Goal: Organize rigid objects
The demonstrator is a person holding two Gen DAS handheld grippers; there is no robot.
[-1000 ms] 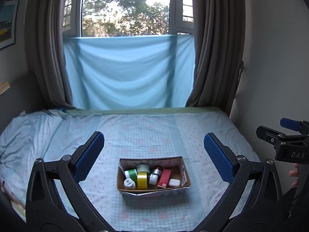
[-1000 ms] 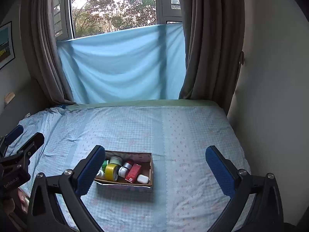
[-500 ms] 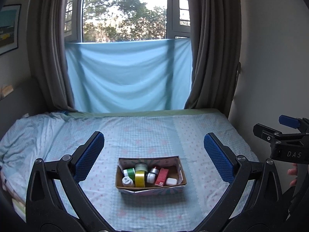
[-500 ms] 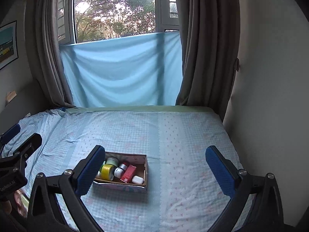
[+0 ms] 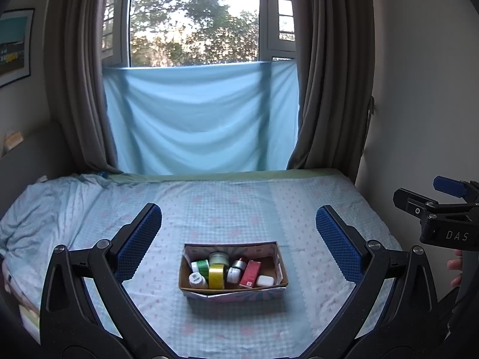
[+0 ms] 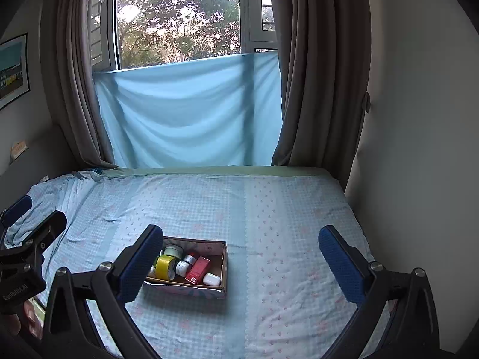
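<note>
Box (image 5: 233,291) mid-bed (image 5: 299,209), room all sides; both grippers (image 5: 238,243) (image 6: 241,264) wide.

box's (image 6: 223,264) left end behind finger; jar labels perhaps too small

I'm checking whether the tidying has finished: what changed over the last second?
Both hand-held grippers, left and right, drew back from the box and tilted upward; more window shows. Nothing was gripped or released. Both stay open and empty; the yellow tape roll, red carton and jars remain in the box.
</note>
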